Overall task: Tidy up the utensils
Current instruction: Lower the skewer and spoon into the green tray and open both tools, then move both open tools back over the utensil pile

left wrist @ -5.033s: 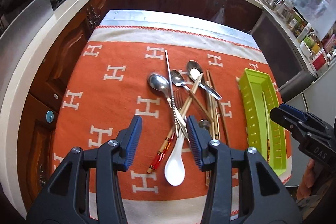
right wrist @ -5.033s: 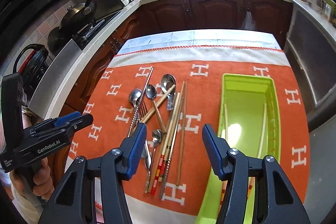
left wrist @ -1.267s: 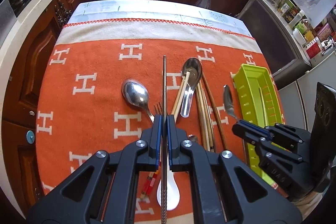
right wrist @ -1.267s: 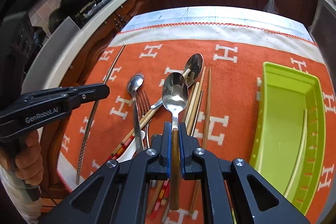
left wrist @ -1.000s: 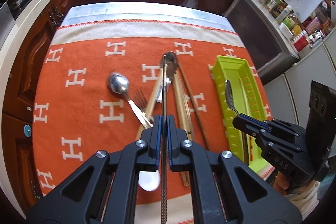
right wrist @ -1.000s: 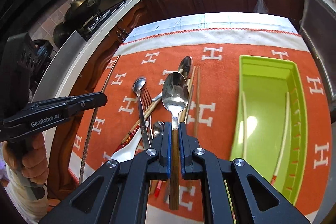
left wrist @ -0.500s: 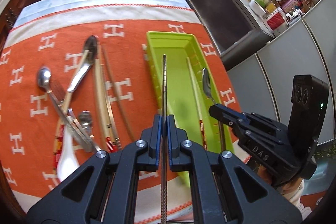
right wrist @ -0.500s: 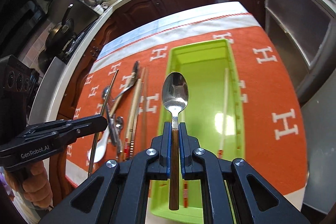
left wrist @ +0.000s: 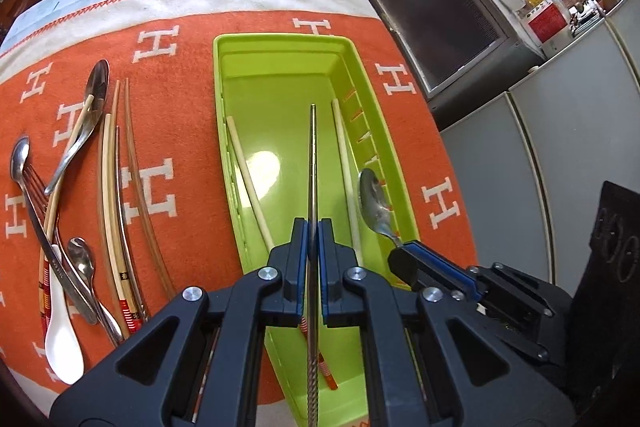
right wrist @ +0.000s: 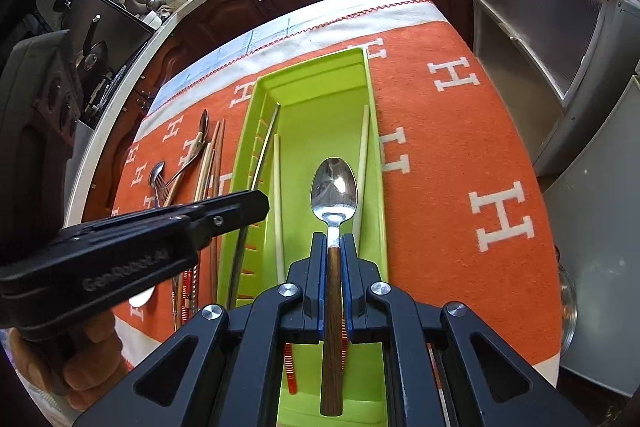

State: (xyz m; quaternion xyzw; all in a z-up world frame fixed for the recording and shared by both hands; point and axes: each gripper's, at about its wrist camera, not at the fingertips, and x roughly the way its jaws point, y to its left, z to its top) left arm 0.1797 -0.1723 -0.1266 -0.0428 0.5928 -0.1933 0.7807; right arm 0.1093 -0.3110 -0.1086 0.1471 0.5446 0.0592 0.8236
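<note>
Metal chopstick and wooden-handled spoon held over the green tray.

My left fingers (left wrist: 313, 227) are clamped on a metal chopstick (left wrist: 312, 163), which runs lengthwise above the green tray (left wrist: 280, 39); my right fingers (right wrist: 334, 241) pinch the wooden-handled spoon (right wrist: 334, 187), bowl forward, over the same tray. Two pale chopsticks (left wrist: 248, 179) lie inside it. The other spoons, chopsticks and a fork (left wrist: 38, 183) are left of the tray on the orange cloth (left wrist: 192, 195) covering the worktop.
</note>
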